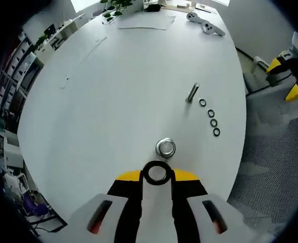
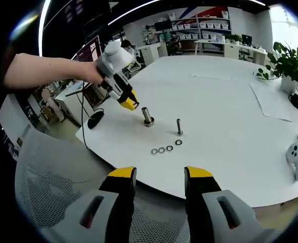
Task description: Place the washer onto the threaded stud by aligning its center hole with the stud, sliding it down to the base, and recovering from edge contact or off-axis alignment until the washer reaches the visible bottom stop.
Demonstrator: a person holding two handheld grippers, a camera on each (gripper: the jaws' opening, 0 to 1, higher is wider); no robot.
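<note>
A: Item one, progress. What is showing?

B: The left hand-held gripper is clamping a black washer between its yellow-tipped jaws, low centre of the left gripper view. The threaded stud is standing just above it in the frame, seen almost end-on. The washer is sitting close to the stud top but I am not reading it as threaded on yet; alignment and the slide down to the base are, by my judgement, still to do.

A: Item two, the other hand?

B: The right hand-held gripper is hanging with jaws apart, holding nothing, at the bottom of the right gripper view, short of the worktop edge. In that view the left hand-held gripper is hovering just left of the stud.

A: Item three, spare stock?

B: A second stud is standing right of centre, with four loose washers lying in a row beside it.

A: Item four, containers?

B: A potted plant is standing at the right edge, foliage in it. Two controllers are lying lower right.
</note>
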